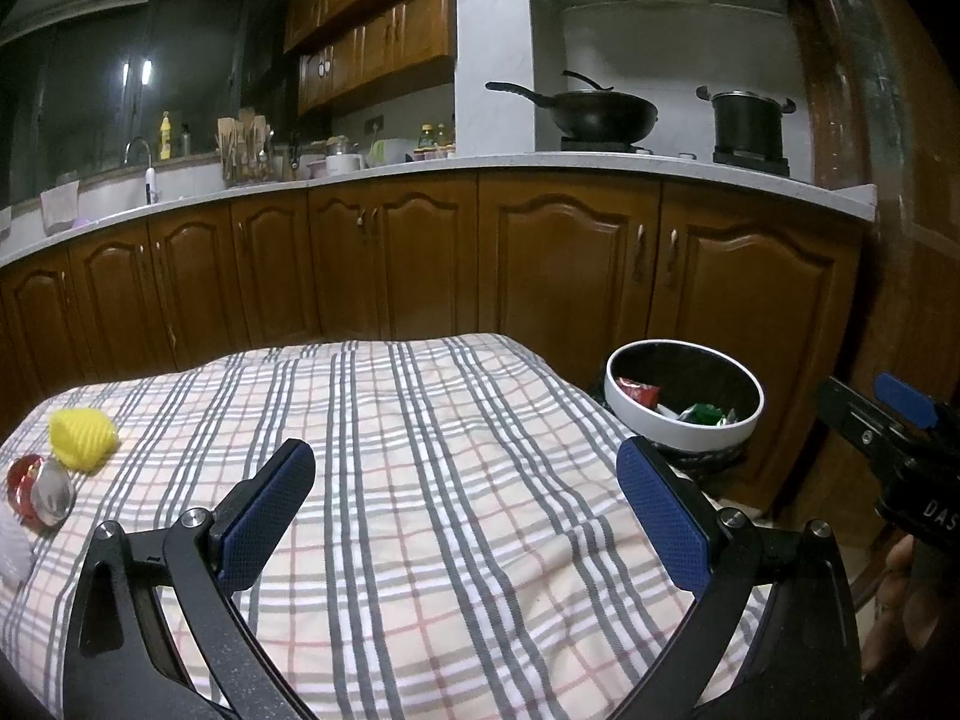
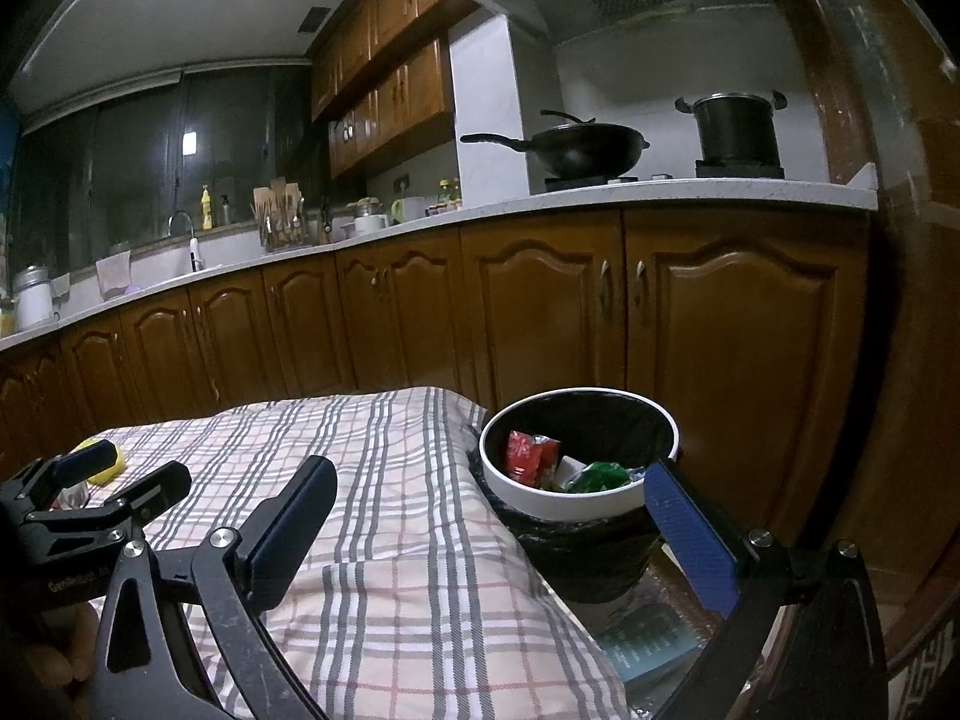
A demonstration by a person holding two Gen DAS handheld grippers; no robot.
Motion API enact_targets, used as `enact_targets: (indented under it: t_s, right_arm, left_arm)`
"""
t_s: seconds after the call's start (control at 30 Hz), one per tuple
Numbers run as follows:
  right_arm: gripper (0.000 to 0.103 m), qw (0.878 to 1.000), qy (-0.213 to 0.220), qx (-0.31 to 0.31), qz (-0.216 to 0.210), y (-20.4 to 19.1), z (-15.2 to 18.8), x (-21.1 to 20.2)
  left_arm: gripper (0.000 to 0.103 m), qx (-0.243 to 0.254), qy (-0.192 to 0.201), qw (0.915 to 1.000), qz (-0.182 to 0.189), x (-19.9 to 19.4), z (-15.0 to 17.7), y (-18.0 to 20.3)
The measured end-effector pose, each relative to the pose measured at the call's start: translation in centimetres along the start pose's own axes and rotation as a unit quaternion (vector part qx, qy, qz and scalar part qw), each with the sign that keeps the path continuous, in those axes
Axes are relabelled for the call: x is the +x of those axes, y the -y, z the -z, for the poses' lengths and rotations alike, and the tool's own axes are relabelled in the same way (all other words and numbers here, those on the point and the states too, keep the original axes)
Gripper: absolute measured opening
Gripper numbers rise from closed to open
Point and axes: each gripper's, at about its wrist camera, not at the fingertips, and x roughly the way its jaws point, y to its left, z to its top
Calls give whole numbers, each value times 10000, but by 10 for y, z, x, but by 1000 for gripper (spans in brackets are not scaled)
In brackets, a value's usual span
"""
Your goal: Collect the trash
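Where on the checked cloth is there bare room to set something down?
The checked cloth is bare from the yellow item across to the edge beside the trash bin. Crowded only at the far left, where the yellow item and red-and-silver wrapper lie together.

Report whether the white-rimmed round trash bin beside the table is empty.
Not empty: the white-rimmed round trash bin holds a red wrapper and a green wrapper against its black liner.

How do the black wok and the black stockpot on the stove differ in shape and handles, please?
The wok is wide and shallow, while the stockpot is tall and straight-sided. The wok has one long handle pointing left; the stockpot has two short side handles. The wok stands left of the stockpot. Both are black and sit on burners.
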Motion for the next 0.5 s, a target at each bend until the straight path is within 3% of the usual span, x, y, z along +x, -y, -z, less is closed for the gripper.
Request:
enact_targets:
  t_s: [0.5]
  right_arm:
    - [103, 10000, -40, 10, -9, -2, 0, 3]
  left_arm:
    - [103, -2, -25, 10000, 47, 5, 1, -1]
